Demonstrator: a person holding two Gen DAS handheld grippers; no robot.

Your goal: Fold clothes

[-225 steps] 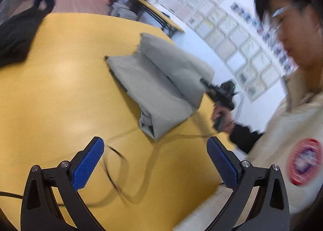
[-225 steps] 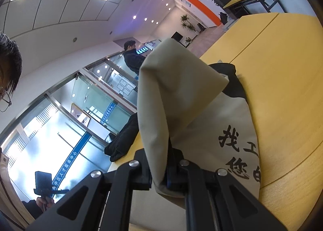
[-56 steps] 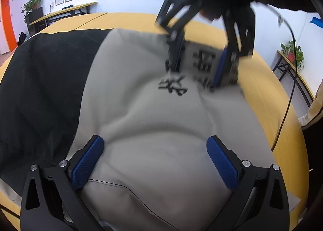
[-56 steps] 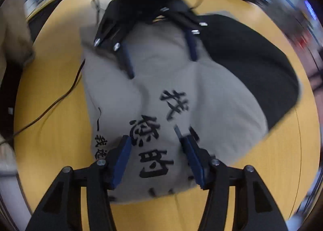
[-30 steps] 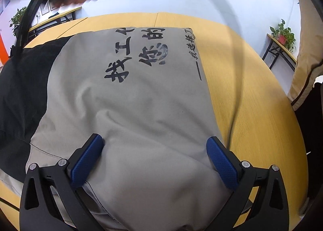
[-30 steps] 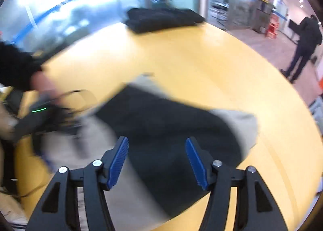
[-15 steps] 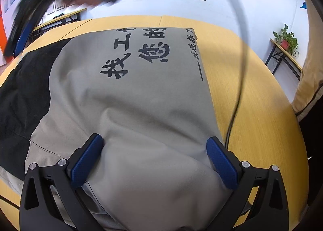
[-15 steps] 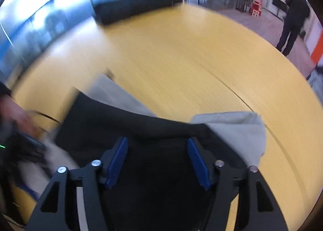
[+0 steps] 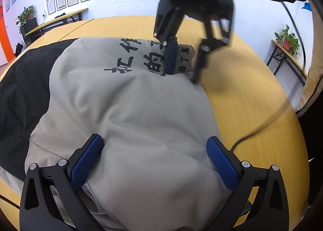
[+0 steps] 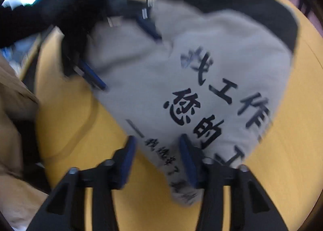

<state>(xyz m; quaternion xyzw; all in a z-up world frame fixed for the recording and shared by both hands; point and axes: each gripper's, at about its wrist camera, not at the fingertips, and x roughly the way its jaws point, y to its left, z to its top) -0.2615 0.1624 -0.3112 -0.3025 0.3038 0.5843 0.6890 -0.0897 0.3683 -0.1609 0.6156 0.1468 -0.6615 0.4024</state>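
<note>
Right hand-held gripper [image 10: 157, 158] returned, closing astride one garment's [image 9: 141, 110] corner.

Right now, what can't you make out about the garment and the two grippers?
- Right gripper: jaws closing around the grey garment corner; right wrist view is motion-blurred, so pad contact is unclear.
- Left gripper: open over the cloth; its own bulge hides the near hem in the left wrist view.
- Black part: cut off by the left frame edge.
- Small printed line: blurred, unreadable.

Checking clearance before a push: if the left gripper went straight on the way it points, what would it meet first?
Probably the grey garment: the left gripper already has it bulging between its open fingers.
</note>
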